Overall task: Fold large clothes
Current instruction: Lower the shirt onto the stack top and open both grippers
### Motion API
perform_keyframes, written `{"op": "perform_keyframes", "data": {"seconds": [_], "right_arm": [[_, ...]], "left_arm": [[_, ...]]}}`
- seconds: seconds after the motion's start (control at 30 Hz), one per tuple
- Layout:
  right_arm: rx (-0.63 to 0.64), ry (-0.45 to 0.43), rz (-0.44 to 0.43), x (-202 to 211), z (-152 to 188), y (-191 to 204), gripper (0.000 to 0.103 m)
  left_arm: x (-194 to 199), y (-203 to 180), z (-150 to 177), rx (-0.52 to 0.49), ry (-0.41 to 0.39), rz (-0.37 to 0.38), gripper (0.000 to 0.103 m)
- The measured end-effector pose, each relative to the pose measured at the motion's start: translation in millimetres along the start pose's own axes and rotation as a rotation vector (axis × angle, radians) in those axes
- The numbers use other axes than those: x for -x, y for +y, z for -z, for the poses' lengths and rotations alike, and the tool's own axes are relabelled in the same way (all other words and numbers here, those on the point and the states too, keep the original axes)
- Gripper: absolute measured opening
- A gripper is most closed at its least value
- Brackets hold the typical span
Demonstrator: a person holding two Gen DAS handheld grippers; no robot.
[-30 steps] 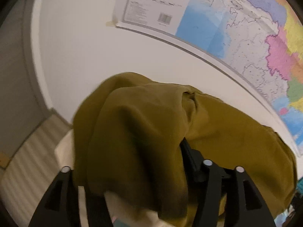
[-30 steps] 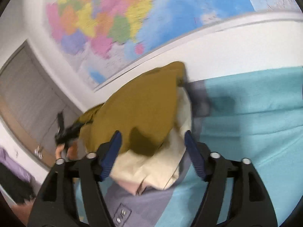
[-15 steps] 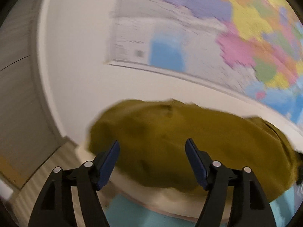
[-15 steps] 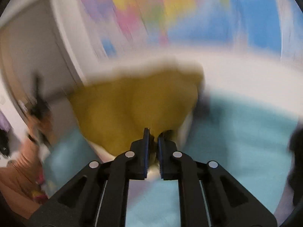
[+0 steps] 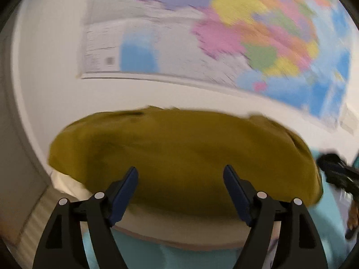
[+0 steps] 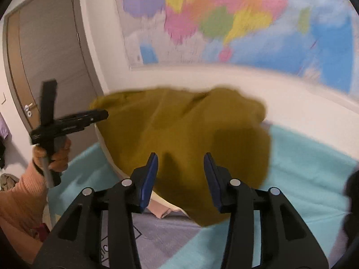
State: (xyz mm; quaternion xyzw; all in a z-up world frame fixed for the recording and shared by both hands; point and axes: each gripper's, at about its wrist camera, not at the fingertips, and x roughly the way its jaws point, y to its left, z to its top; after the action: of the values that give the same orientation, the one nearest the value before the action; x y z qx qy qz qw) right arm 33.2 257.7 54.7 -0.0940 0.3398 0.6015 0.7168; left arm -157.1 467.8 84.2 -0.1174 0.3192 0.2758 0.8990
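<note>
Both hand-held grippers hover over the bed with nothing between their fingers: the left gripper [image 5: 180, 192], black-framed with dark blue pads, has just been opening and stands spread wide, while the right gripper [image 6: 180, 179], of the same build, has just been opening again and stands partly spread. Beyond them lies the mustard-yellow garment [image 5: 179, 157], a soft matte cloth heaped in a rounded mound with shallow creases, draped over a cream-coloured folded fabric [image 5: 179, 228] whose pale edge shows under it. Both rest on a smooth turquoise bedsheet [image 6: 303, 179], beside a grey-lilac printed cloth [image 6: 161, 235] near the right gripper. In the right wrist view the person's left hand [image 6: 53, 154], in a ribbed peach knit sleeve [image 6: 20, 197], grips the left tool's handle off to the side of the mound, its fingers aimed at the garment's edge. A blurred, many-coloured paper wall map [image 5: 246, 33] hangs on the white wall behind, and a grey door [image 6: 51, 51] stands at the left.
</note>
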Motion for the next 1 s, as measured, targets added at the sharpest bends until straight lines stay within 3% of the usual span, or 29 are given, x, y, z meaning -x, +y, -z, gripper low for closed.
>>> {"op": "perform_keyframes", "data": {"seconds": [0.1, 0.2, 0.43, 0.6, 0.7, 0.77, 0.87, 1.0], "right_arm": [[-0.03, 0.056, 0.01, -30.0, 6.4, -3.0, 0.045], [-0.057, 0.04, 0.002, -29.1, 7.6, -2.7, 0.049], [-0.033, -0.012, -0.012, -1.4, 16.1, 12.5, 0.061], [-0.021, -0.038, 0.001, 12.2, 32.6, 22.9, 0.07], [-0.016, -0.045, 0.01, 17.7, 44.4, 30.8, 0.077], [-0.003, -0.057, 0.038, 22.0, 50.9, 37.0, 0.089], [0.006, -0.07, 0.049, 30.1, 60.3, 43.7, 0.097], [0.037, -0.077, 0.074, 38.2, 70.3, 53.5, 0.097]], "left_arm": [[-16.7, -8.6, 8.1, -0.039, 0.035, -0.016, 0.076], [-25.2, -4.4, 10.7, -0.011, 0.064, -0.02, 0.078], [12.7, -23.5, 17.9, -0.007, 0.006, -0.092, 0.078], [37.2, -46.0, 32.6, -0.049, -0.059, -0.126, 0.095], [50.4, -60.7, 42.4, -0.058, -0.085, -0.141, 0.096], [57.6, -68.2, 46.7, -0.051, -0.097, -0.141, 0.096], [63.7, -75.7, 53.9, -0.017, -0.085, -0.15, 0.096], [71.0, -84.9, 66.5, 0.007, -0.073, -0.168, 0.096]]}}
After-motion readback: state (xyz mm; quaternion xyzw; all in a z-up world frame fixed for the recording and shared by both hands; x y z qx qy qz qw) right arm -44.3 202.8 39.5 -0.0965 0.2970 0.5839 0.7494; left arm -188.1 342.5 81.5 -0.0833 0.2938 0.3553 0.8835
